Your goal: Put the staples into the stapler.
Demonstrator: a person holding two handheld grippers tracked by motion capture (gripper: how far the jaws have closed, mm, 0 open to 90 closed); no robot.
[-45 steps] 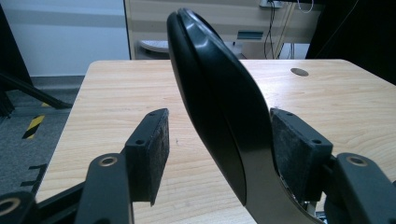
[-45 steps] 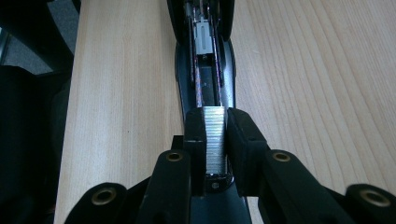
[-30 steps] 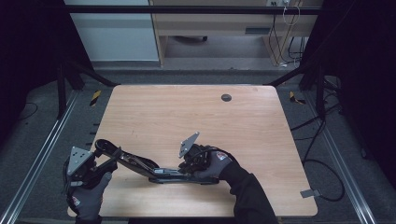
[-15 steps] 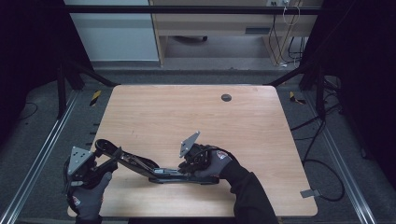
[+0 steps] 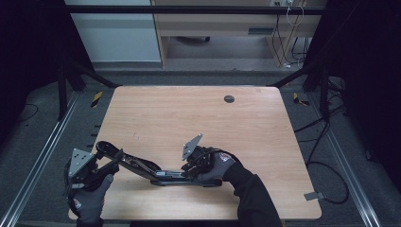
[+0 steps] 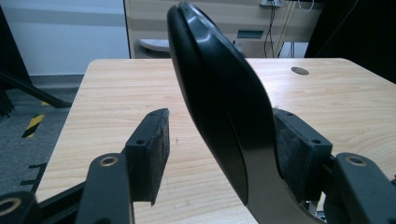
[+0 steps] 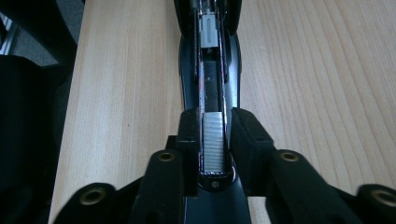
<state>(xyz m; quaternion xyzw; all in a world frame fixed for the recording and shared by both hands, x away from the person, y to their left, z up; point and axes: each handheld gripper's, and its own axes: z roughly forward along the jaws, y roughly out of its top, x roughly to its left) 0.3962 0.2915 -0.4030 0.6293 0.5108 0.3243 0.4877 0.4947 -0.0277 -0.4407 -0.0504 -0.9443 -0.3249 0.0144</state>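
A black stapler [image 5: 142, 166] lies swung open near the table's front edge. Its lid [image 6: 219, 107] rises between the jaws of my left gripper [image 6: 223, 119]. The lid leans on the right pad [image 6: 294, 154], while a gap separates it from the left pad [image 6: 152, 149], so this gripper is open. In the high view the left gripper [image 5: 108, 160] sits at the stapler's left end. My right gripper [image 7: 215, 122] is shut on the stapler's magazine [image 7: 210, 70], one jaw on each side. A silver strip of staples [image 7: 214, 140] lies in the channel. From above, the right gripper [image 5: 184, 172] holds the right end.
The wooden table [image 5: 189, 113] has a round dark cable hole [image 5: 229, 99] at the back right. Metal floor rails [image 5: 42, 156] run along both sides. Cables [image 5: 326, 156] trail on the floor at the right. A cabinet [image 5: 217, 23] stands beyond the far edge.
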